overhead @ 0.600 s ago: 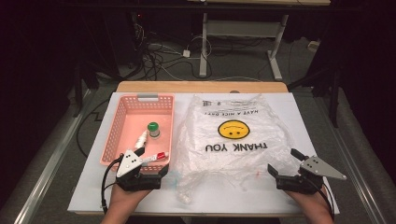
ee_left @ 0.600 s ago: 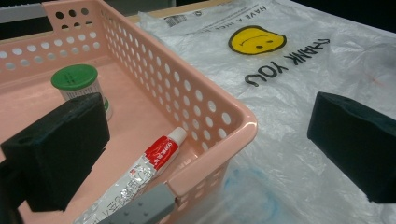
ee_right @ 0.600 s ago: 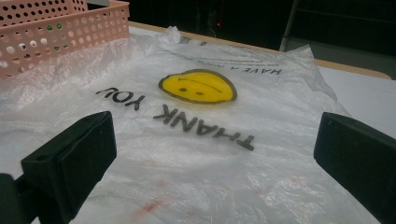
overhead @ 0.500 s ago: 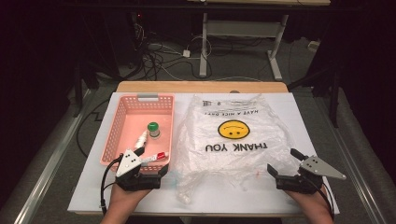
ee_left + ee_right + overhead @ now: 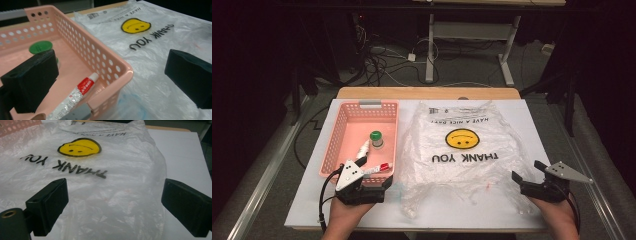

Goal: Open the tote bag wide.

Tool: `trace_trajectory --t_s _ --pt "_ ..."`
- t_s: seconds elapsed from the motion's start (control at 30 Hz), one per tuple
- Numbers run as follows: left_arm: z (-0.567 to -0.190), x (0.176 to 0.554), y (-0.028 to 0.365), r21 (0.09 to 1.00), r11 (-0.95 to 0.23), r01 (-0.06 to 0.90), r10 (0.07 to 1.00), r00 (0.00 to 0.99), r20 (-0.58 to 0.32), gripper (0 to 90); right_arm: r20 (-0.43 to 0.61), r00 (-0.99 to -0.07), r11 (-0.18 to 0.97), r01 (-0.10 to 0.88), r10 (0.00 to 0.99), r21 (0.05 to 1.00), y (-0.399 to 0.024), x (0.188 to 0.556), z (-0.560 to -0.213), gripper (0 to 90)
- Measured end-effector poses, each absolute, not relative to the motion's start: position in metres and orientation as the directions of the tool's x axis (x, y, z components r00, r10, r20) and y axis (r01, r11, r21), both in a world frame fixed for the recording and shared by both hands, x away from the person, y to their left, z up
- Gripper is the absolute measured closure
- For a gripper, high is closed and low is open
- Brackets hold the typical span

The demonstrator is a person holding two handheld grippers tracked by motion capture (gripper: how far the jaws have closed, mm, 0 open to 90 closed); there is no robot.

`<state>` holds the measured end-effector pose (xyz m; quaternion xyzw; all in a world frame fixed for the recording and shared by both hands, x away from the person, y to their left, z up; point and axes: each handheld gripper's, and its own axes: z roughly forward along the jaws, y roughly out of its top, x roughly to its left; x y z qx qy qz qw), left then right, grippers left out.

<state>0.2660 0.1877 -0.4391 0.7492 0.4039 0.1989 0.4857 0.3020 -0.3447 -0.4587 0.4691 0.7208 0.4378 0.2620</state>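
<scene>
A clear plastic bag [image 5: 462, 150] printed with a yellow smiley and "THANK YOU" lies flat on the white table top. To its left stands a pink perforated basket [image 5: 343, 131] holding a green-capped bottle [image 5: 376, 139], a small white tube [image 5: 363, 148] and a red-labelled tube [image 5: 379, 168]. My left gripper [image 5: 371, 176] hovers open at the basket's near right corner [image 5: 117, 72], with the red-labelled tube [image 5: 81, 90] just ahead of its jaws. My right gripper [image 5: 528, 171] stands open at the bag's near right edge; the bag [image 5: 112, 182] lies spread ahead of its jaws, untouched.
The white sheet [image 5: 542, 130] covers a wooden table whose far edge [image 5: 427, 93] shows beyond it. Cables and a desk frame [image 5: 432, 45] sit on the dark floor behind. Bare white surface runs right of the bag and along the near edge.
</scene>
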Motion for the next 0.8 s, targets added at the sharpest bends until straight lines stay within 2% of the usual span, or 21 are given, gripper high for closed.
trace_trajectory --t_s 0.13,0.2,0.3,0.33,0.4,0.43,0.47,0.53,0.57,0.67,0.73,0.8 --pt "-0.441 0.268 0.189 0.873 -0.208 0.441 0.772 0.622 -0.13 0.0 0.063 -0.417 0.151 0.46 0.907 0.875 -0.351 0.309 -0.459 12.1" --pt "-0.442 0.267 0.187 0.872 -0.22 0.437 0.774 0.622 -0.116 0.0 0.089 -0.412 0.12 0.453 0.907 0.883 -0.351 0.314 -0.453 13.5" --pt "-0.443 0.267 0.185 0.864 -0.231 0.448 0.77 0.627 -0.119 0.0 0.064 -0.416 0.137 0.436 0.907 0.89 -0.347 0.32 -0.447 15.3" --pt "-0.443 0.267 0.184 0.861 -0.234 0.452 0.767 0.63 -0.122 0.0 0.02 -0.415 0.18 0.437 0.91 0.881 -0.345 0.331 -0.443 16.7" --pt "-0.441 0.266 0.186 0.856 -0.219 0.469 0.735 0.656 -0.171 0.0 0.013 -0.417 0.191 0.444 0.909 0.875 -0.346 0.339 -0.443 17.1" --pt "-0.44 0.267 0.187 0.85 -0.224 0.477 0.732 0.658 -0.176 0.0 0.007 -0.409 0.204 0.471 0.913 0.858 -0.349 0.356 -0.445 18.1" --pt "-0.439 0.267 0.188 0.847 -0.236 0.476 0.735 0.657 -0.165 0.0 0.007 -0.409 0.204 0.471 0.913 0.858 -0.349 0.356 -0.445 18.1" --pt "-0.44 0.263 0.192 0.848 -0.27 0.457 0.756 0.646 -0.107 0.0 0.004 -0.405 0.214 0.491 0.914 0.845 -0.353 0.379 -0.449 22.8" --pt "-0.443 0.257 0.199 0.862 -0.25 0.441 0.784 0.615 -0.087 0.0 0.011 -0.404 0.209 0.495 0.915 0.843 -0.355 0.386 -0.45 24.4" --pt "-0.447 0.255 0.206 0.873 -0.201 0.445 0.799 0.59 -0.116 0.0 0.06 -0.38 0.162 0.526 0.923 0.835 -0.361 0.406 -0.455 27.3" --pt "-0.447 0.255 0.205 0.873 -0.207 0.441 0.795 0.596 -0.112 0.0 0.104 -0.366 0.117 0.534 0.925 0.838 -0.366 0.419 -0.458 32.0" --pt "-0.446 0.255 0.204 0.874 -0.23 0.429 0.79 0.607 -0.09 0.0 0.122 -0.361 0.107 0.554 0.925 0.826 -0.367 0.432 -0.459 32.2"
